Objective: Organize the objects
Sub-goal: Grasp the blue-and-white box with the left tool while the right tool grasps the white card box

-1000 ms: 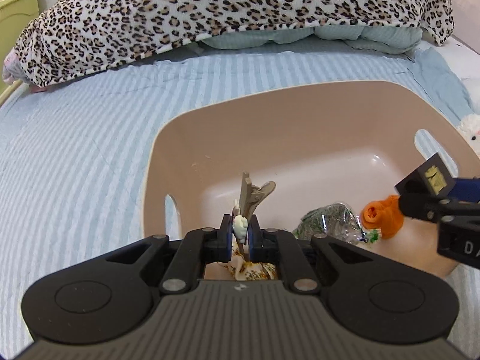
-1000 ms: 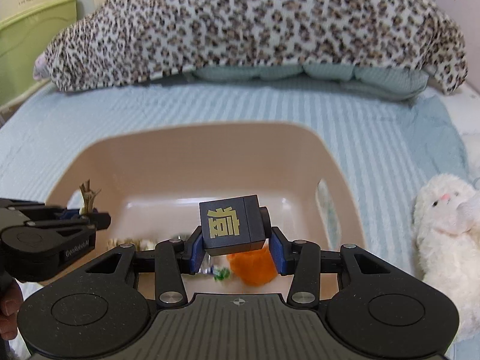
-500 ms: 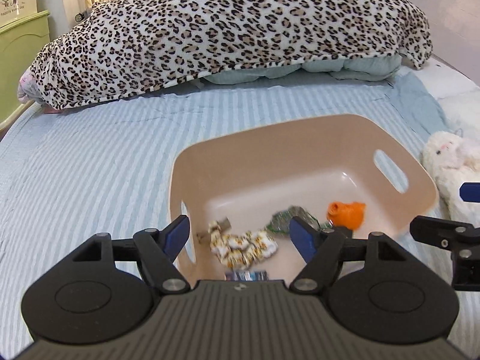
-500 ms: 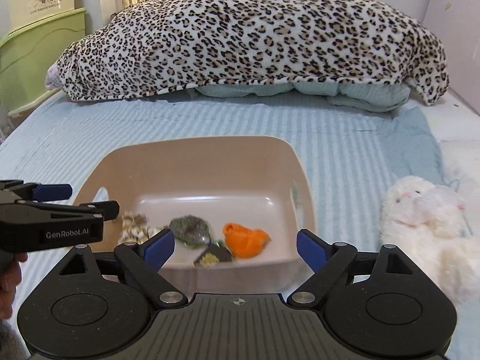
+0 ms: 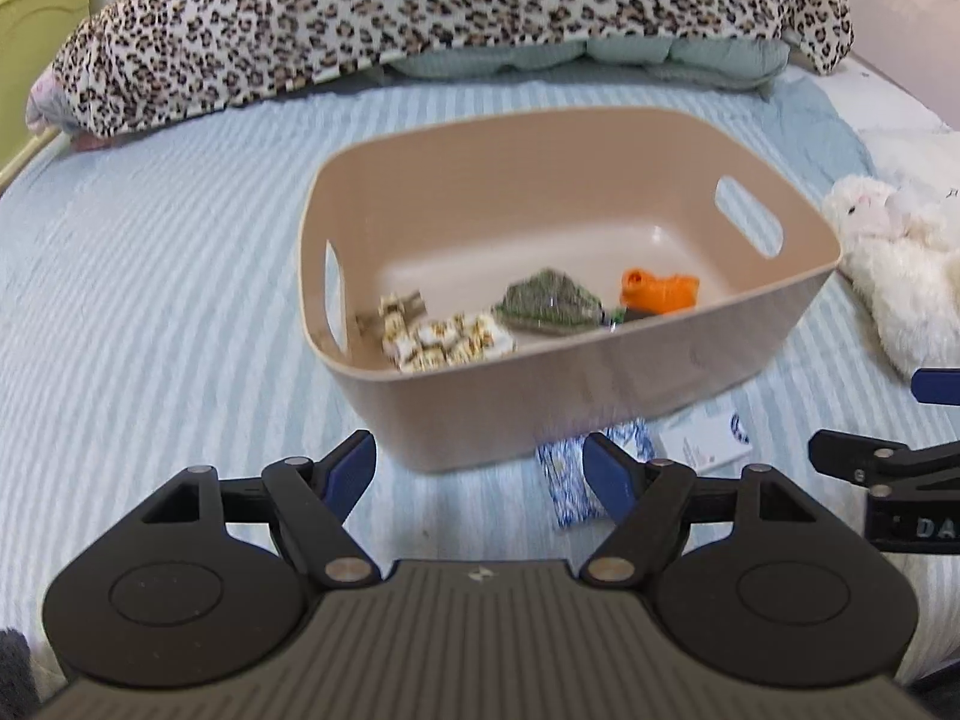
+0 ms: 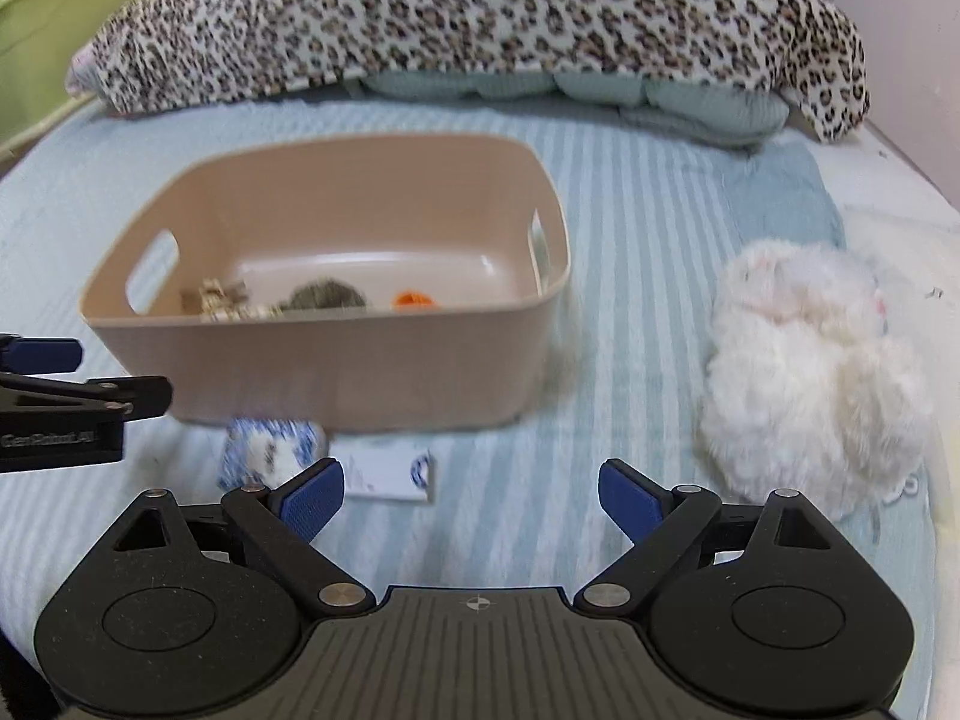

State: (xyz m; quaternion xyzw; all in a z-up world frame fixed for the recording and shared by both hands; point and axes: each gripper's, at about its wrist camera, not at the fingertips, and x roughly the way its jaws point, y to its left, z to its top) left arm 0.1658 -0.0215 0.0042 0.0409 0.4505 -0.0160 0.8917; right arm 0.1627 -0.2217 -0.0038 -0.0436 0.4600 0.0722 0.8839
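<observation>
A beige basket [image 5: 600,396] [image 6: 336,372] stands on the striped bed. Inside lie a patterned hair clip [image 5: 444,339], a green packet [image 5: 549,303] and an orange toy [image 5: 660,291]; a dark block edge shows beside the orange toy. A blue-white packet [image 5: 570,480] [image 6: 264,450] and a white card [image 5: 708,438] [image 6: 390,471] lie on the bed in front of the basket. A white plush rabbit [image 5: 900,264] [image 6: 810,372] lies to its right. My left gripper [image 5: 480,471] and right gripper [image 6: 471,495] are both open and empty, in front of the basket.
A leopard-print blanket [image 5: 420,18] and pale green pillows [image 6: 570,90] are piled at the bed's far end. A green cabinet [image 5: 36,48] stands at the far left. A white wall panel [image 6: 900,18] borders the right side.
Both grippers opened and let go: the hair clip and the black block now lie in the basket. Both grippers have drawn back from the basket towards me.
</observation>
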